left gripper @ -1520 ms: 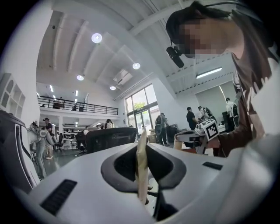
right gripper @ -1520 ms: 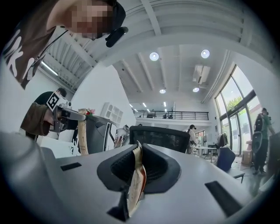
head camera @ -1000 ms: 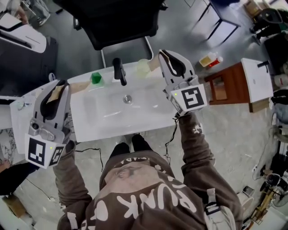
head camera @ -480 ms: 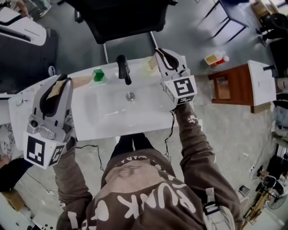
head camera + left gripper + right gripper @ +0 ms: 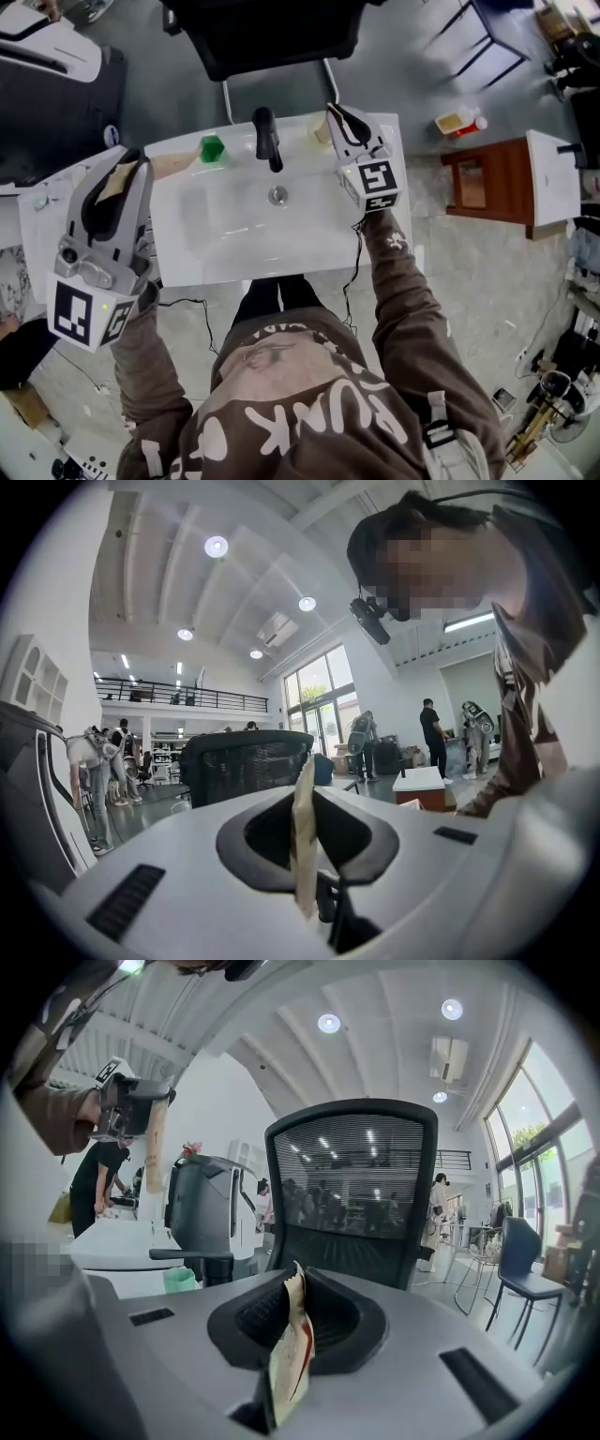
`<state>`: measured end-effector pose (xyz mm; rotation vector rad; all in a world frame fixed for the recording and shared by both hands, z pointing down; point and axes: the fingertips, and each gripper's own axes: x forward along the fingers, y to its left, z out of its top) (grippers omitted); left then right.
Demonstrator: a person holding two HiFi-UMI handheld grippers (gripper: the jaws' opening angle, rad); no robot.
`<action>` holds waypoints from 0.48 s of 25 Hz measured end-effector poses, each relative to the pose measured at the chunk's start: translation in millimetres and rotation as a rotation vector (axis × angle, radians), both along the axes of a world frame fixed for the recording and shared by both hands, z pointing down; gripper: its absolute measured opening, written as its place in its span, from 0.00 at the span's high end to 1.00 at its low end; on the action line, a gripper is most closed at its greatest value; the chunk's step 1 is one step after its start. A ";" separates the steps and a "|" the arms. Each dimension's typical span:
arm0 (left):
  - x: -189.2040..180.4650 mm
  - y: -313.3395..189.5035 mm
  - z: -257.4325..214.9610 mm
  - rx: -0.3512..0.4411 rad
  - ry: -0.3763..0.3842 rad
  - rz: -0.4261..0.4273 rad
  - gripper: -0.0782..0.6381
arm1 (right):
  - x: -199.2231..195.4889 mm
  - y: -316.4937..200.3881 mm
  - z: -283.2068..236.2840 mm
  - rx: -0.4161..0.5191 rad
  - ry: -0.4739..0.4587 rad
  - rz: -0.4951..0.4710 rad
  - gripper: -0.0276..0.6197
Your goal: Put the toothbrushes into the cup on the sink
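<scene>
**A:** What's nearest?

**B:** The person's brown sweatshirt with white lettering [image 5: 281, 412]. Both sleeves reach away towards the white rectangular sink [image 5: 234, 239].

**A:** Where's the left gripper [image 5: 127, 173]?

**B:** It hangs over the sink's left edge. Its fingers [image 5: 370, 841] are clamped on a thin cream paper packet [image 5: 302, 836]. The packet stands upright and edge-on between them, and its top end pokes out past the tips. Whether a toothbrush is inside, I can't tell.

**A:** And the right gripper [image 5: 336, 114]?

**B:** It's farther off, over the sink's far right corner. Its fingers [image 5: 333, 1326] are pinched on a cream paper packet with red print [image 5: 291, 1358], which sits between the pads. The packet's crumpled top rises above them.

**A:** Where's the cup?

**B:** The small green cup [image 5: 212, 148] stands on the sink's far rim, just left of the black tap [image 5: 268, 141]. The tap stands between the cup and the right gripper. The left gripper's tips are nearer than the cup and to its left. Neither packet touches it.

**A:** What's beyond that?

**B:** A black mesh office chair [image 5: 272, 37] stands just past the sink. A brown wooden side table [image 5: 478, 183] stands off to the right.
</scene>
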<state>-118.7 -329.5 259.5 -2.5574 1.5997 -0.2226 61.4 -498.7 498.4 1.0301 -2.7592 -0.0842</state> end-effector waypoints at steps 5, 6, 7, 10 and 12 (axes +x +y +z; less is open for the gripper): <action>-1.8 1.1 4.6 -0.001 0.004 -0.002 0.82 | -1.8 -1.1 2.6 0.012 -0.004 0.003 0.89; -1.8 1.4 5.1 -0.001 0.005 -0.002 0.82 | -2.2 -1.0 2.2 0.013 -0.003 0.003 0.89; -1.7 1.6 5.5 -0.002 0.005 -0.001 0.82 | -2.4 -0.9 1.8 0.014 -0.004 0.004 0.89; -1.7 1.7 5.4 -0.005 0.007 -0.002 0.82 | -2.9 -0.2 -0.2 0.012 -0.006 0.003 0.86; -1.7 1.7 5.4 -0.005 0.008 -0.002 0.82 | -4.4 1.2 -2.4 0.007 -0.016 -0.011 0.80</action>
